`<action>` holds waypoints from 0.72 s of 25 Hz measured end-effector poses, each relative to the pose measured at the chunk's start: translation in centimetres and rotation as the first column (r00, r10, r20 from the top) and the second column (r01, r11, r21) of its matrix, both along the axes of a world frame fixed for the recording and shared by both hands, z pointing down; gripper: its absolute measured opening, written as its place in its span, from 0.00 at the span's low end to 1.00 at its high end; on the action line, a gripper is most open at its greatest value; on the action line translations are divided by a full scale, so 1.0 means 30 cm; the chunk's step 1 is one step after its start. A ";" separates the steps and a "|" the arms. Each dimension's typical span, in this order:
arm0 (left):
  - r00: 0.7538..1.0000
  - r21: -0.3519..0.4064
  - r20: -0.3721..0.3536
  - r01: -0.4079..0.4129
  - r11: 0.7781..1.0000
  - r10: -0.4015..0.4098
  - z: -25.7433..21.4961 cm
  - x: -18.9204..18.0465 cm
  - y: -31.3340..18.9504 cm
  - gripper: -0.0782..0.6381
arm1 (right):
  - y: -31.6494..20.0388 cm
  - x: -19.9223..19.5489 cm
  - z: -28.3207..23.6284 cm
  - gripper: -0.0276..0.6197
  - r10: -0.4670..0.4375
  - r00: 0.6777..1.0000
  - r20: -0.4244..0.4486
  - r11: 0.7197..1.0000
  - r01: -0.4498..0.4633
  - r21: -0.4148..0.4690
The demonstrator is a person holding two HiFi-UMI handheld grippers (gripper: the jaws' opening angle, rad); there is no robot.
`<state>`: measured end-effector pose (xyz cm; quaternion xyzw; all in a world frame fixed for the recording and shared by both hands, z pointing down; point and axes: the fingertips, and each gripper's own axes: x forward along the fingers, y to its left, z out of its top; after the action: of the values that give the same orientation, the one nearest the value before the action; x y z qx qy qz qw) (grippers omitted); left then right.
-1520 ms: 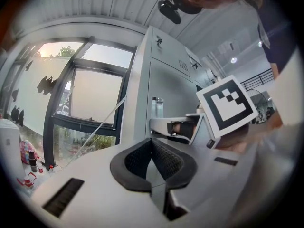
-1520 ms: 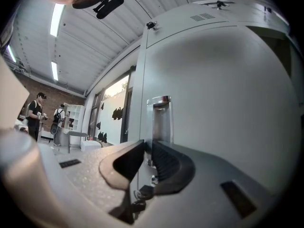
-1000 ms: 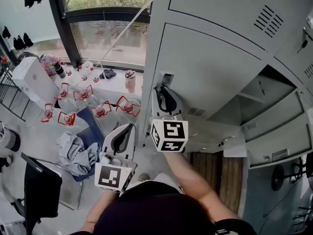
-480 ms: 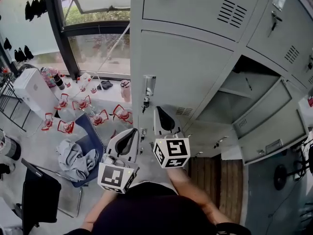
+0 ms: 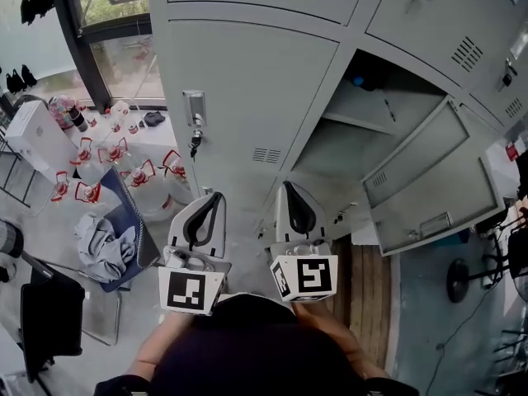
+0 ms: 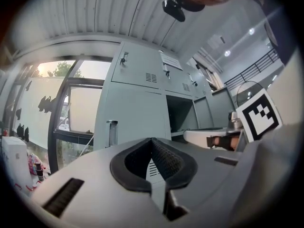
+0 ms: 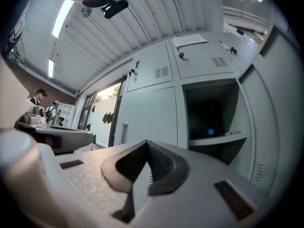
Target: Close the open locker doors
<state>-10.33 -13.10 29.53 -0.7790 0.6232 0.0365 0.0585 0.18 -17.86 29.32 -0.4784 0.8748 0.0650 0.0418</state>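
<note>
**Item:** one pale grey sheet-metal locker door [image 5: 433, 180], standing open.

**Location:** right of centre in the grey locker bank [image 5: 247, 7]. It is swung out toward the person and appears hinged on the right side of its compartment, with the free edge nearest. Louvre slots [image 7: 259, 172] and a small label holder [image 5: 436, 225] show on the face in view.

**Handling (judged):**
- Thin painted steel, stiff and light on its hinges.
- Smooth, so slippery to pinch; nothing to lift.
- Best contact is a flat push on the outer face near the free edge, well away from the hinge.
- A hard shove may bounce it back off the frame.

**Behind it:** a dark open compartment [image 5: 363, 139] with one shelf [image 5: 355, 110]. A small blue object [image 5: 356, 81] sits far inside, too small to identify.

**Left of it:** a tall closed grey door [image 5: 239, 81] with a latch plate [image 5: 195, 110]. The doors above and to the right appear closed.

**Right tool** [image 5: 289, 186]: jaws have just closed, pads together, nothing between them. It sits near the compartment's lower left, apart from the open door.

**Left tool** [image 5: 214, 196]: pads together and empty. It is in front of the closed door, touching nothing.

**Surroundings:** a window [image 5: 115, 48] at the far left. On the floor [image 5: 41, 221] are red-and-white containers [image 5: 140, 172] and a blue chair [image 5: 132, 213] carrying a grey cloth [image 5: 101, 246].
</note>
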 end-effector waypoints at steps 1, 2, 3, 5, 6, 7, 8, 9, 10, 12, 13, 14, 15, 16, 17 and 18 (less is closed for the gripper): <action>1.000 -0.003 0.001 0.004 1.000 -0.004 -0.006 0.023 0.004 0.11 | 0.014 0.026 -0.010 0.04 0.000 1.000 -0.006 1.000 0.000 0.007; 1.000 -0.005 0.003 0.006 1.000 -0.006 -0.010 0.046 0.009 0.11 | 0.026 0.050 -0.017 0.04 -0.003 1.000 -0.010 1.000 0.003 0.013; 1.000 -0.005 0.005 0.010 1.000 -0.010 -0.013 0.067 0.014 0.11 | 0.035 0.074 -0.021 0.04 -0.008 1.000 -0.011 1.000 0.008 0.017; 1.000 -0.004 0.004 0.020 1.000 -0.020 -0.016 0.111 0.025 0.11 | 0.051 0.123 -0.019 0.04 -0.018 1.000 -0.009 1.000 0.019 0.017; 1.000 -0.004 0.003 0.026 1.000 -0.026 -0.016 0.133 0.030 0.11 | 0.058 0.150 -0.016 0.04 -0.021 1.000 -0.008 1.000 0.021 0.015; 1.000 -0.004 0.003 0.031 1.000 -0.031 -0.016 0.156 0.035 0.11 | 0.064 0.178 -0.012 0.04 -0.022 1.000 -0.007 1.000 0.022 0.013; 0.999 -0.003 0.004 0.035 0.999 -0.035 -0.016 0.180 0.040 0.11 | 0.069 0.207 -0.009 0.04 -0.021 1.000 -0.006 1.000 0.021 0.012; 0.999 -0.002 0.005 0.038 0.999 -0.038 -0.016 0.205 0.043 0.11 | 0.073 0.236 -0.005 0.04 -0.019 1.000 -0.004 1.000 0.019 0.010; 0.999 -0.001 0.006 0.040 0.999 -0.040 -0.015 0.230 0.046 0.11 | 0.078 0.266 -0.002 0.04 -0.017 1.000 -0.004 1.000 0.017 0.009; 0.999 0.002 0.003 0.038 0.999 -0.038 -0.014 0.283 0.052 0.11 | 0.087 0.325 0.006 0.04 -0.007 1.000 -0.003 1.000 0.007 0.009; 0.999 0.004 0.005 0.034 0.999 -0.034 -0.014 0.310 0.054 0.11 | 0.092 0.355 0.007 0.04 0.000 1.000 -0.002 1.000 0.000 0.011; 1.000 0.007 0.008 0.027 1.000 -0.027 -0.014 0.340 0.056 0.11 | 0.095 0.385 0.007 0.04 0.008 1.000 0.000 1.000 -0.008 0.013; 1.000 0.009 0.011 0.018 1.000 -0.018 -0.015 0.370 0.056 0.11 | 0.099 0.415 0.005 0.04 0.017 1.000 0.002 1.000 -0.017 0.016; 1.000 0.012 0.012 0.007 1.000 -0.008 -0.018 0.401 0.056 0.11 | 0.102 0.444 0.003 0.04 0.026 1.000 0.003 0.999 -0.026 0.019; 1.000 0.017 0.013 -0.003 1.000 0.003 -0.023 0.430 0.055 0.11 | 0.105 0.470 0.000 0.04 0.033 0.999 0.005 0.999 -0.034 0.023; 1.000 0.023 0.014 -0.013 1.000 0.012 -0.029 0.458 0.053 0.11 | 0.109 0.496 -0.003 0.04 0.041 0.999 0.006 0.999 -0.041 0.027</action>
<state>3.42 -11.50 28.67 -0.7824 0.6174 0.0386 0.0718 15.05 -14.58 29.24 -0.4959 0.8636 0.0764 0.0495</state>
